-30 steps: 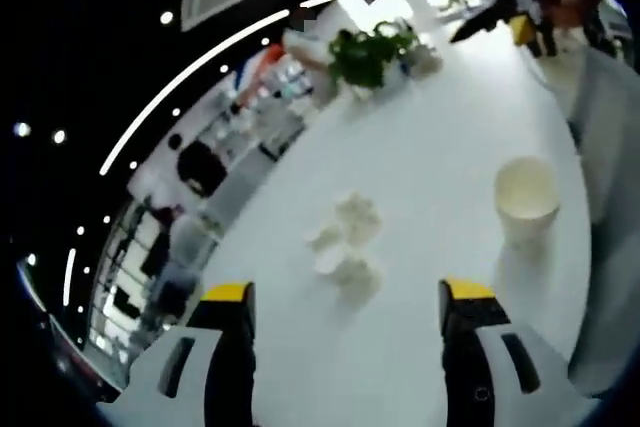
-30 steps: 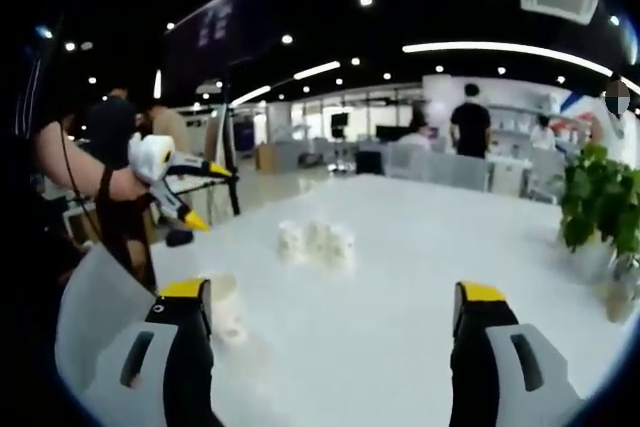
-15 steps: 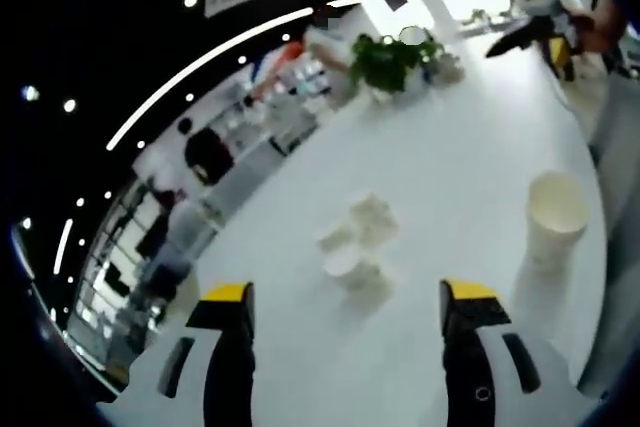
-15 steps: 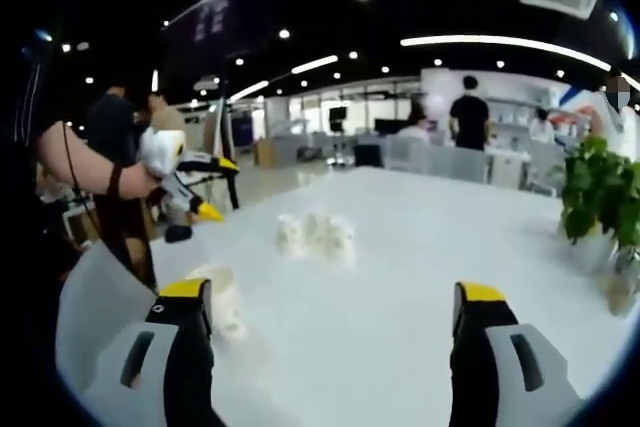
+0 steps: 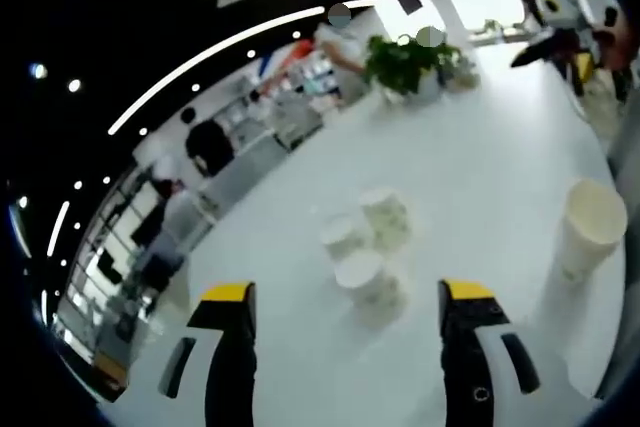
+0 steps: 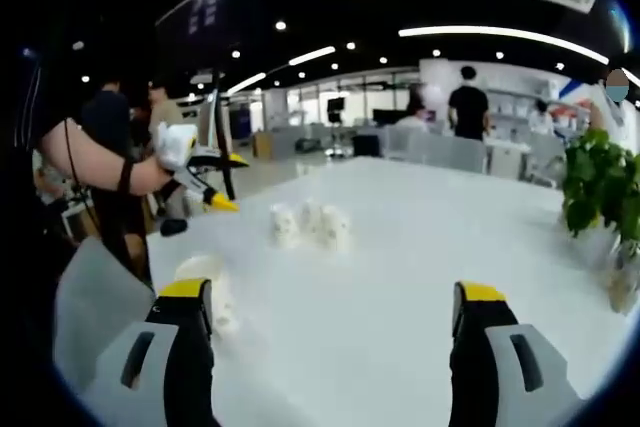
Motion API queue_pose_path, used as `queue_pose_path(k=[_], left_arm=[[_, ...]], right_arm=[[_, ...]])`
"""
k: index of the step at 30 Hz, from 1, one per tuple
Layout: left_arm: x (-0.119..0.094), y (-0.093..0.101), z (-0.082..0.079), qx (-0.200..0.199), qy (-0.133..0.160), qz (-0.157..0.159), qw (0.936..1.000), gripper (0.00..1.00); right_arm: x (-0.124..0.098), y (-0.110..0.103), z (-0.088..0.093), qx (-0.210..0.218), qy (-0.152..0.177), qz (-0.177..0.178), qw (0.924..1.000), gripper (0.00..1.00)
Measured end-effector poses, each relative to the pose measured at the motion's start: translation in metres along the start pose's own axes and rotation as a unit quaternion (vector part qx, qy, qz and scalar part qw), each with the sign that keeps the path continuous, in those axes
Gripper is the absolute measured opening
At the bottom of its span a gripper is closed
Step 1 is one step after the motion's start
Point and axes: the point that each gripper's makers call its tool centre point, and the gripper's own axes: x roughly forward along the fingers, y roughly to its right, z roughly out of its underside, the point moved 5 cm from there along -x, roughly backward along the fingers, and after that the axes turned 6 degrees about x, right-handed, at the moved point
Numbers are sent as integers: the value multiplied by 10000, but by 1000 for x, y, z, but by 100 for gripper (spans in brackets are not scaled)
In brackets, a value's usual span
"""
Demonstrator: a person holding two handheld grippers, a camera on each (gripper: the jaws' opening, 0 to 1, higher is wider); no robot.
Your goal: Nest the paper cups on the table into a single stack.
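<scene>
both the left gripper (image 5: pixel 345 297) and the right gripper (image 6: pixel 335 292) are held over the white table (image 5: pixel 480 157) with jaws spread and nothing between them, while three small paper cups (image 5: pixel 367 239) are clustered mid-table and a larger paper cup (image 5: pixel 587 229) stands apart near its edge.

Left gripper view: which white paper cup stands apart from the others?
The taller white paper cup near the table's right edge; the other cups sit clustered ahead of the left gripper.
</scene>
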Motion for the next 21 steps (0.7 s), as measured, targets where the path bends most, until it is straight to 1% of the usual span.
queue_pose_path(k=[6,14,21], left_arm=[[14,-2,5,-249,20,17,9997,71],[32,-9,10,-566,48,-16,9984,70],[50,-7,16,-780,15,116,9969,70]], right_arm=[[2,2,1,19,-38,28,10000,98],[5,7,1,23,-59,62,10000,98],[7,10,-1,20,-86,69,9999,98]])
